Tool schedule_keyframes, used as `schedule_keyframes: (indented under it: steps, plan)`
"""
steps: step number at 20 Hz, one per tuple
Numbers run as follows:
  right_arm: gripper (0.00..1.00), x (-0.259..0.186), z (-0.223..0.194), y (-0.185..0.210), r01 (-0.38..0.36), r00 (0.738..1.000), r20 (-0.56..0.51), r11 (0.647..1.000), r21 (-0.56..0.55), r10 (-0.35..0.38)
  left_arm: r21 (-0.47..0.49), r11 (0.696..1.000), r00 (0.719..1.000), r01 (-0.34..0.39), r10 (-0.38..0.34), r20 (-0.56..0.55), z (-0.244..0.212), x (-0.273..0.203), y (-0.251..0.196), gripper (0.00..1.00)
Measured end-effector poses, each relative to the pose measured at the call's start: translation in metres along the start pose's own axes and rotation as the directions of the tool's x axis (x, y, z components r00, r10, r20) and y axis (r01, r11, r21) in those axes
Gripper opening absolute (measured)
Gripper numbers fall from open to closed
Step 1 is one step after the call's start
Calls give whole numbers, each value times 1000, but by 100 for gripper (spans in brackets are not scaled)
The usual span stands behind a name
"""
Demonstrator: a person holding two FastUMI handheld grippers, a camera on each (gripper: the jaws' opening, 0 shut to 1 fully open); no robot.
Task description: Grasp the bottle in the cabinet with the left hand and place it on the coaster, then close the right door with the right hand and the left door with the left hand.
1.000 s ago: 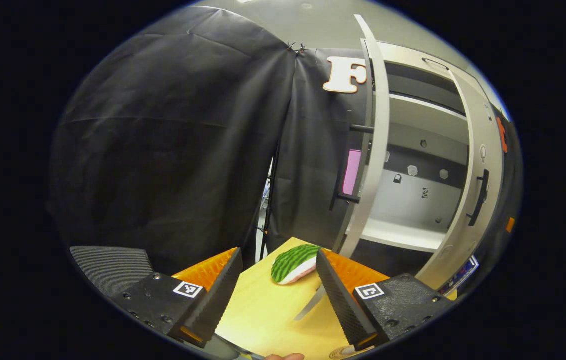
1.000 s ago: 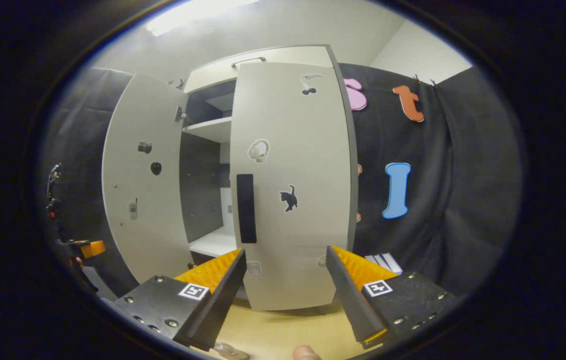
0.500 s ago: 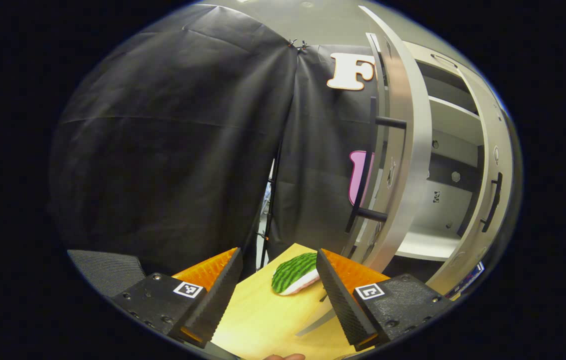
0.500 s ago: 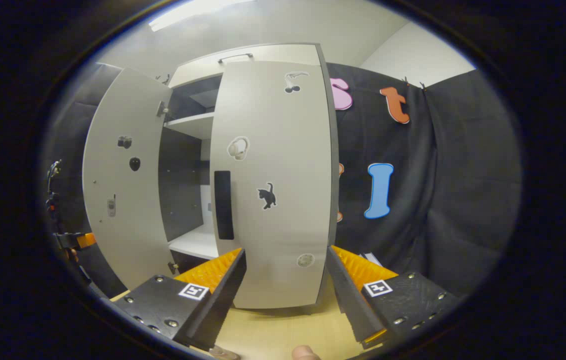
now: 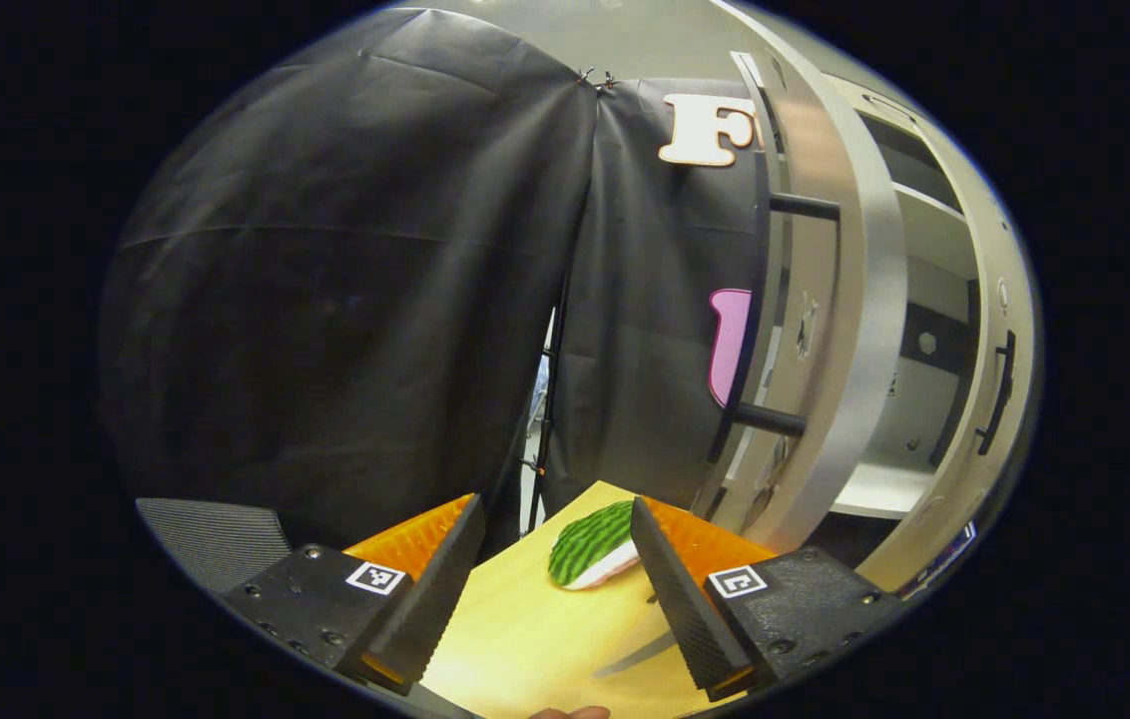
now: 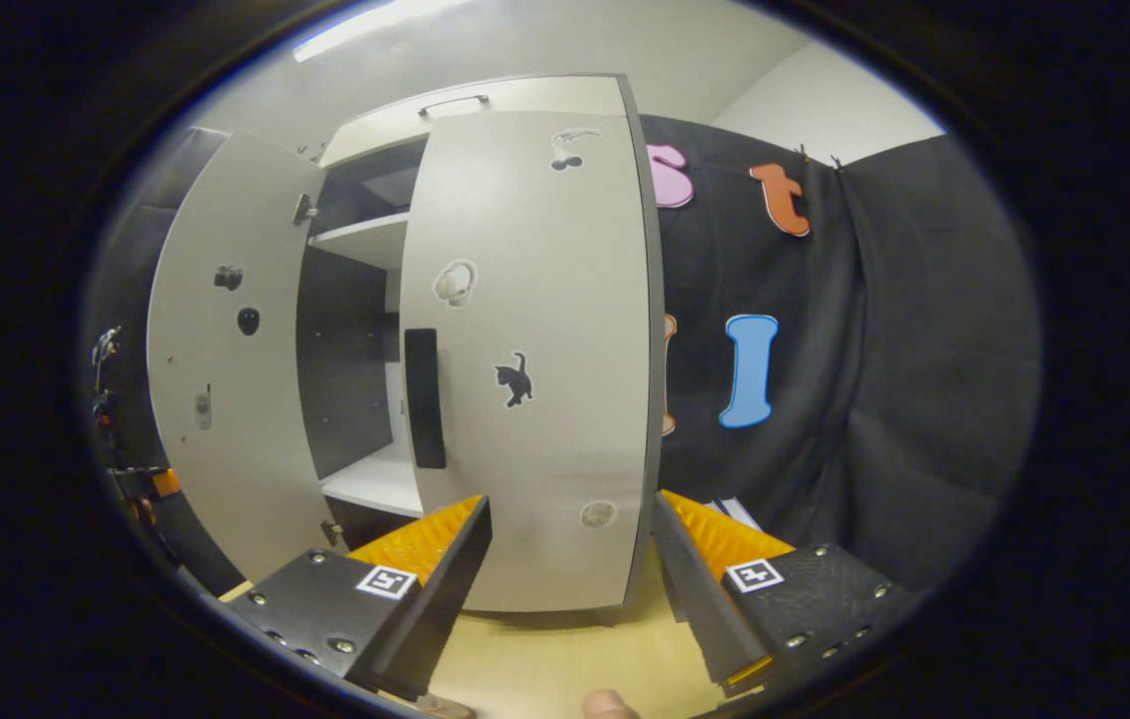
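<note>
The right door looks nearly shut while the left door hangs ajar. Both the left claw and the right claw gape, released. I can't spot the bottle. Swinging the left claw carelessly could clip the watermelon slice on the counter.

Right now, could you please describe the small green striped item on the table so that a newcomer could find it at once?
Start at the pale cabinet, whose left door stands open. On the yellow table below that door's bottom edge lies the watermelon slice. Its striped green rind and pale underside set it apart from everything around it.
</note>
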State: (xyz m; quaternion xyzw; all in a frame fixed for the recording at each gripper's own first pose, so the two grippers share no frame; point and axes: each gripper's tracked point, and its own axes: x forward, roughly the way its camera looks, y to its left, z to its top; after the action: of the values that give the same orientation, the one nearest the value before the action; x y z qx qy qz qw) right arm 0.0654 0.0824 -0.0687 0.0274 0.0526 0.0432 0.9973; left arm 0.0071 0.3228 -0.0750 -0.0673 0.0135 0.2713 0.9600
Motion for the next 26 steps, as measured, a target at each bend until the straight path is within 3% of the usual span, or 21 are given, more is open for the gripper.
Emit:
schedule_keyframes:
  steps: [2, 3, 4, 6, 7, 8, 10, 12, 13, 14, 16, 17, 25, 26]
  plan:
    - [97, 1, -2, -4, 7, 1000, -4, 1000, -2, -7, 23, 1000, 1000, -9, 9, -4, -1, 4, 1, 89]
    - [97, 1, -3, -6, 12, 1000, -6, 1000, -1, -12, 29, 1000, 1000, -5, 6, -10, -5, 6, 2, 89]
    - [97, 1, -4, -9, 18, 1000, -7, 1000, 1, -18, 26, 1000, 1000, -2, 2, -14, -7, 7, 1, 95]
    - [97, 2, -5, -13, 24, 1000, -11, 1000, 9, -24, 20, 1000, 1000, 15, -15, -23, -10, 6, -2, 88]
    - [97, 1, -6, -15, 26, 1000, -11, 1000, 11, -26, 21, 1000, 999, 19, -18, -28, -13, 6, -2, 92]
    - [97, 1, -5, -16, 26, 1000, -10, 1000, 11, -26, 23, 999, 999, 24, -23, -33, -14, 5, -3, 86]
    - [97, 3, -4, -16, 25, 1000, -9, 1000, 8, -25, 26, 999, 999, 32, -31, -34, -15, 4, -4, 92]
    - [97, 2, -4, -16, 24, 1000, -4, 1000, 7, -24, 22, 999, 999, 33, -32, -32, -16, 2, -4, 90]
    - [97, 1, -3, -16, 23, 1000, -1, 1000, 9, -23, 21, 999, 999, 41, -41, -29, -17, 1, -6, 84]
    - [97, 1, -2, -16, 22, 1000, 2, 1000, 10, -22, 20, 998, 998, 57, -56, -32, -17, 1, -9, 90]
    - [97, -2, -5, -17, 20, 1000, -2, 1000, 8, -20, 27, 997, 997, 77, -76, -33, -17, -2, -10, 82]
    - [97, -3, -6, -18, 19, 1000, -4, 1000, 7, -19, 35, 995, 996, 90, -89, -32, -17, -3, -12, 88]
    - [97, -18, -5, -24, 14, 1000, -5, 1000, -7, -14, 76, 976, 978, 205, -202, -49, -24, -25, -50, 88]
    - [93, -20, -5, -25, 13, 1000, -4, 1000, -10, -13, 79, 971, 973, 227, -223, -53, -24, -29, -57, 88]
